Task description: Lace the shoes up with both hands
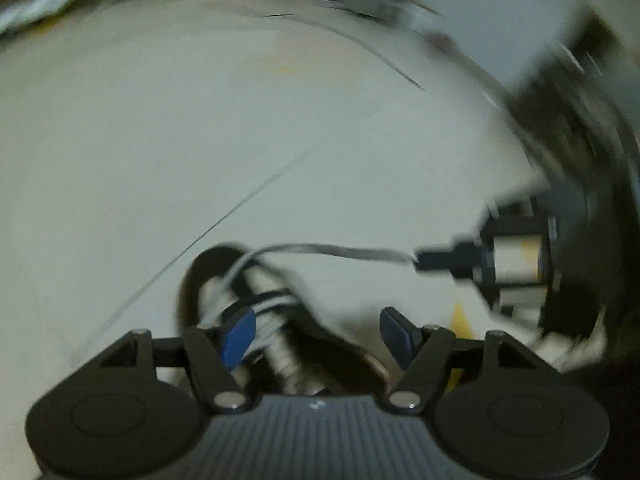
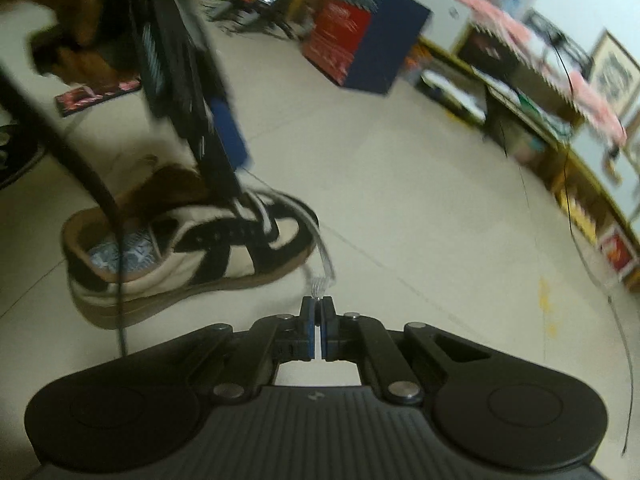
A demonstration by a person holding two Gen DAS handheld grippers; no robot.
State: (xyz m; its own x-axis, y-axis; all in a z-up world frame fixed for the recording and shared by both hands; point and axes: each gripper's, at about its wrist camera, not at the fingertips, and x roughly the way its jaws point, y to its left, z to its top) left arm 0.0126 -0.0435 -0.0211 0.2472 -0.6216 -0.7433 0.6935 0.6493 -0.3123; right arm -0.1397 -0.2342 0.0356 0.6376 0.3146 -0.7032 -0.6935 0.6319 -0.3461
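Note:
A black, cream and brown sneaker (image 2: 192,240) lies on the pale tiled floor; the blurred left wrist view shows it as the sneaker (image 1: 280,320) just under my left gripper (image 1: 316,324). That gripper is open, its blue pads (image 1: 240,336) wide apart above the lacing. From the right wrist view the left gripper (image 2: 224,160) hangs over the shoe's tongue with a hand (image 2: 80,0) holding it. My right gripper (image 2: 318,304) is shut on the white lace (image 2: 324,264), which runs taut from the eyelets. The lace (image 1: 328,250) stretches right to the right gripper (image 1: 424,260).
A red and blue box (image 2: 360,48) stands on the floor behind. Cluttered shelves (image 2: 560,100) line the right wall. A thin black cable (image 2: 580,240) hangs at the right, and a dark cord (image 2: 100,200) crosses the shoe's heel. A magazine (image 2: 96,94) lies at the left.

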